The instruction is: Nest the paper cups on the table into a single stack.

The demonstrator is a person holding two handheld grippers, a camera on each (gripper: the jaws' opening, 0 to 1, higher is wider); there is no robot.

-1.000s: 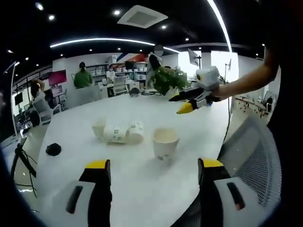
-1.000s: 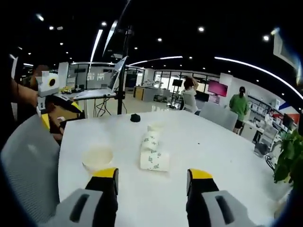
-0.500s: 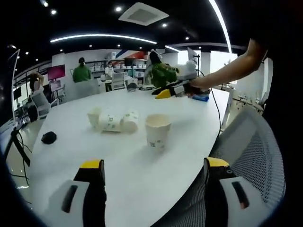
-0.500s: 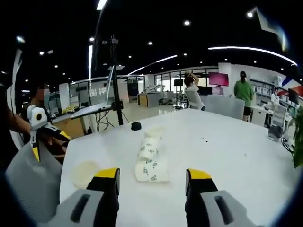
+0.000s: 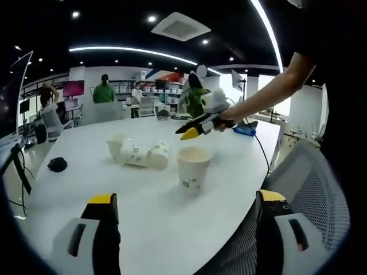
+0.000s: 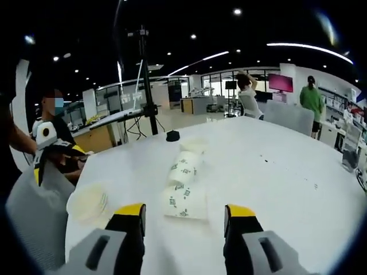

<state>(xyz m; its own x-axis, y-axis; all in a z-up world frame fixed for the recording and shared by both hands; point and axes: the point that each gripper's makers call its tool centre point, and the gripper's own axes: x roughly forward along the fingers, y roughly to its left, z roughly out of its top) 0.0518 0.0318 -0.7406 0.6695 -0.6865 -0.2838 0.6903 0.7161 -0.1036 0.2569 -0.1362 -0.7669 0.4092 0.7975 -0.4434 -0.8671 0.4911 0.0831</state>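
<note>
I hold both grippers above the white bench (image 5: pixel 172 229), each with its jaws spread wide and nothing between them. My left gripper (image 5: pixel 183 200) looks across the bench at the upright cup (image 5: pixel 192 167), which stands mouth up straight ahead of the jaws. Just beyond that cup, on its far left, lie the toppled cups (image 5: pixel 137 153), three as far as I can count, on their sides and touching in a row.

My right gripper (image 6: pixel 183 209) sits almost over that row. In the right gripper view the toppled cups (image 6: pixel 184 183) run straight away from me, their long axis in line with the jaws, the nearest one (image 6: pixel 184 201) right between them. The upright cup (image 6: pixel 87 203) stands to the left of that nearest cup, near the bench edge.

I judge the right gripper the better placed for the lying cups, the left for the upright cup.

Past the row lies a small black object (image 6: pixel 172 136), well apart from it. Nothing stands between either gripper and its cup.
</note>
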